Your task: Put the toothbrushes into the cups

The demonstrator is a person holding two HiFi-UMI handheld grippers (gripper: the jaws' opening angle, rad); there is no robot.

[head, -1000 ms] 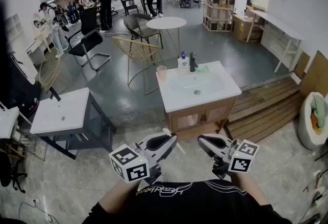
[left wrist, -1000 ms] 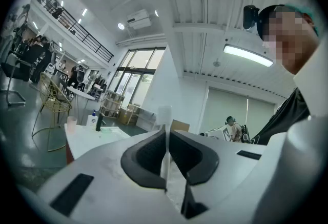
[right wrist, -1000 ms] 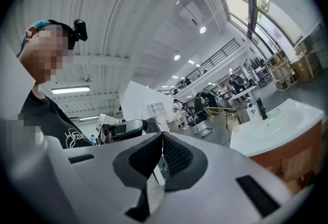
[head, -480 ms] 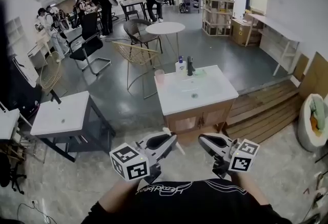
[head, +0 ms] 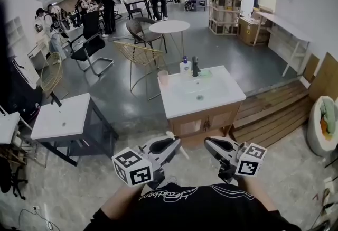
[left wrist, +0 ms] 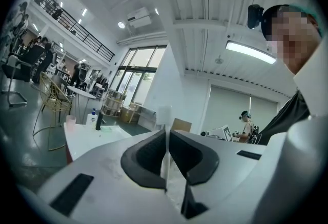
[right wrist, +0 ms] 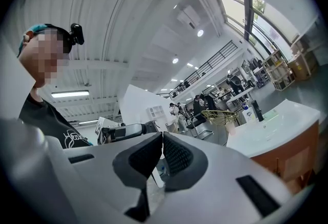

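Our left tongs (head: pixel 176 144) are clamped on a white toothbrush (left wrist: pixel 165 136). It stands upright between the pads, with its blurred end sticking up past the tips. Our right tongs (head: pixel 207 144) have their tips pressed together, and we see nothing caught between them.

We hold both tongs level and side by side, close in front of the chest. They point away from us toward the table (head: pixel 224 95), with the marker cubes on their outer sides. Both forearms come up from under the black shirt at the near edge of the head view.

Bare floor (head: pixel 132 113) lies between the tongs and the table, which stands well apart from them on the far side. The pink cup (head: pixel 163 76) sits at the table's far left corner. The bottle (head: pixel 184 65) and the dark faucet (head: pixel 195 65) are just right of it, along the far edge.

Compared with a second ago, the table sits slightly further left in the head view. The tongs keep the same place and the same level pose. The left pair stays shut on the toothbrush, and the right pair stays shut.
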